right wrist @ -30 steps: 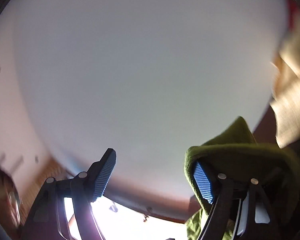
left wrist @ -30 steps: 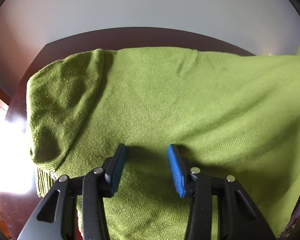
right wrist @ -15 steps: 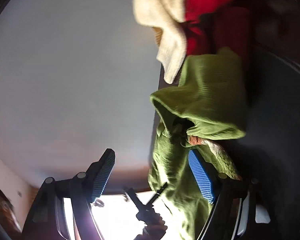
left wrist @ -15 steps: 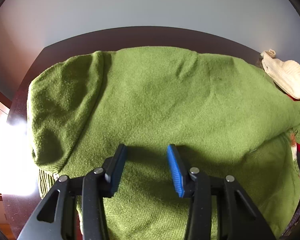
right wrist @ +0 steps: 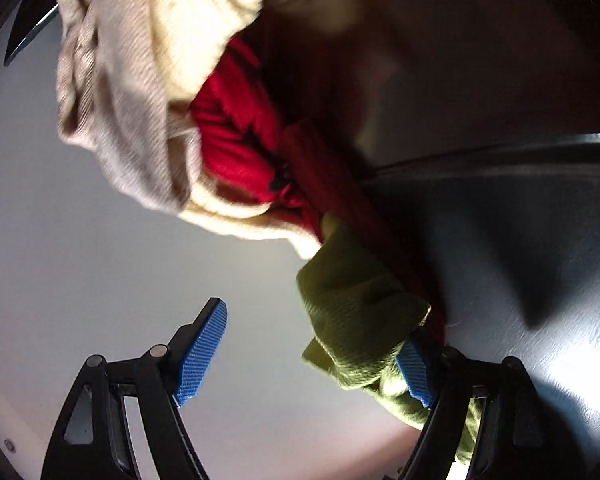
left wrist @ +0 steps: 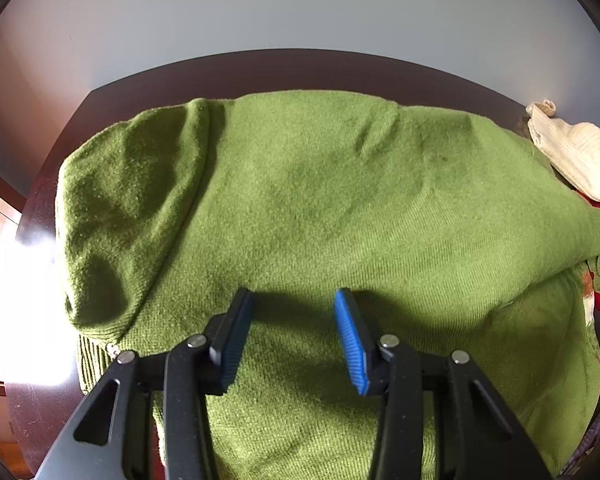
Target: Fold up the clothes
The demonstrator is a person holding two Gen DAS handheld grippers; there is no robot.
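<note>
A dark wooden table (left wrist: pixel 260 76) stands before a pale grey wall, almost covered by a green knitted sweater (left wrist: pixel 340 208).

The left gripper (left wrist: pixel 294 332) hovers over the sweater's near part, its blue-padded jaws spread apart with nothing between them. The right gripper (right wrist: pixel 312 356) is spread wide too; a bunched fold of the green knit drapes over one of its fingers (right wrist: pixel 418 376), not pinched. At the table's right edge lie a cream ribbed knit garment (left wrist: pixel 576 160) and a red cloth (right wrist: pixel 236 136), touching the sweater.
</note>
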